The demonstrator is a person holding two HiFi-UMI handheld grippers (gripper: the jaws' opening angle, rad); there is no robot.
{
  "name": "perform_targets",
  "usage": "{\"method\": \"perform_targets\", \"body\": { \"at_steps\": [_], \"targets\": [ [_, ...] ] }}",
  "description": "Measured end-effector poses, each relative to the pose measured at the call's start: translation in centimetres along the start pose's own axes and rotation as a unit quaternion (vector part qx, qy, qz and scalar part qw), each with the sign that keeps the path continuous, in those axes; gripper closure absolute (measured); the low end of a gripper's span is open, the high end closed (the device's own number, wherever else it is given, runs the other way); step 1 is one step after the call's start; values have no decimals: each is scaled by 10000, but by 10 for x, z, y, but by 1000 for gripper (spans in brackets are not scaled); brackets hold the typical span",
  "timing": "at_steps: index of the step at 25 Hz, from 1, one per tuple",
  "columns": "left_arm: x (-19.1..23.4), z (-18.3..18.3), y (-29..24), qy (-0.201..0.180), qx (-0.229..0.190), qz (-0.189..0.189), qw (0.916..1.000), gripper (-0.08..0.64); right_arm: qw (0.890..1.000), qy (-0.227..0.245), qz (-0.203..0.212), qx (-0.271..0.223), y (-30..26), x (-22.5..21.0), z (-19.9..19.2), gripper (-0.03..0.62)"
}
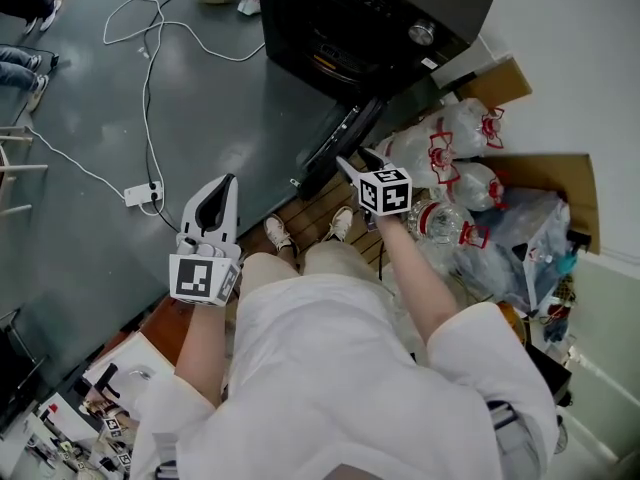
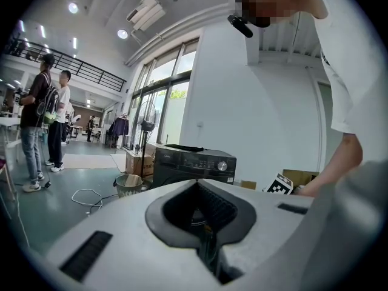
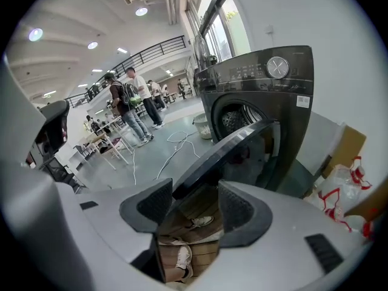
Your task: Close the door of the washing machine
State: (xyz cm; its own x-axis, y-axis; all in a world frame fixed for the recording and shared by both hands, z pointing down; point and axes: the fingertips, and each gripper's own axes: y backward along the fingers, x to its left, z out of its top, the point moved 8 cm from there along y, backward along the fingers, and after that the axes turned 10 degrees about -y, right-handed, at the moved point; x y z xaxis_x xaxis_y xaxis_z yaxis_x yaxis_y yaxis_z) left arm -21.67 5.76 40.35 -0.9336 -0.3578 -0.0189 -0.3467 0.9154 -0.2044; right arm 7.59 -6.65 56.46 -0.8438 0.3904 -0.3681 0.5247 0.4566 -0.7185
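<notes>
1. Nothing of the closing is done yet. The door [image 1: 335, 143] of the washing machine [image 1: 380, 18] stands wide open, swung out from the machine's front toward the person, low and just ahead of their shoes.
2. The right gripper [image 1: 358, 163] is down at the door's near edge. In the right gripper view its jaws are apart, and the door's rim [image 3: 242, 147] runs across just at their tips. The pads don't look to be pressing on it, so I'd call it a reach and not a grip.
3. The left gripper [image 1: 230, 181] hangs out to the left, well apart from the machine. Its jaws are together with nothing between them.
4. What's left, as I judge it, is the whole swing: set the right gripper against the door, carry it round to the far side and press until it latches.
5. The door is a dark, glossy round panel, seen edge-on from above. Behind it the drum opening [image 3: 239, 117] shows in the black front, with a silver dial [image 3: 278, 66] on the panel above.
6. Bags of bottles [image 1: 450, 148] lie to the right of the machine, near the door's hinge side.
</notes>
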Motion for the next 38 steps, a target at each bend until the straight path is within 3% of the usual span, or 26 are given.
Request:
{"method": "perform_targets", "body": {
  "at_steps": [15,21,22,23,24,38],
  "targets": [
    [27,-7,5,23,-15,35,10000,555,9999,-123,96,-60,-55,34,40,377],
    [35,-7,3,-5,11,97,10000,554,9997,230,-60,-38,-76,38,62,394],
    [35,-7,3,-13,20,111,9999,554,9995,249,-191,-59,-79,35,66,429],
    [36,-8,3,-16,29,129,9999,555,9991,255,-330,-88,-82,32,69,524],
    [37,-8,3,-16,38,151,9999,554,9987,261,-415,-117,-84,30,73,541],
    [50,-16,-3,-29,216,494,9985,554,9920,1231,-270,-109,-141,30,137,517]
  ]
}}
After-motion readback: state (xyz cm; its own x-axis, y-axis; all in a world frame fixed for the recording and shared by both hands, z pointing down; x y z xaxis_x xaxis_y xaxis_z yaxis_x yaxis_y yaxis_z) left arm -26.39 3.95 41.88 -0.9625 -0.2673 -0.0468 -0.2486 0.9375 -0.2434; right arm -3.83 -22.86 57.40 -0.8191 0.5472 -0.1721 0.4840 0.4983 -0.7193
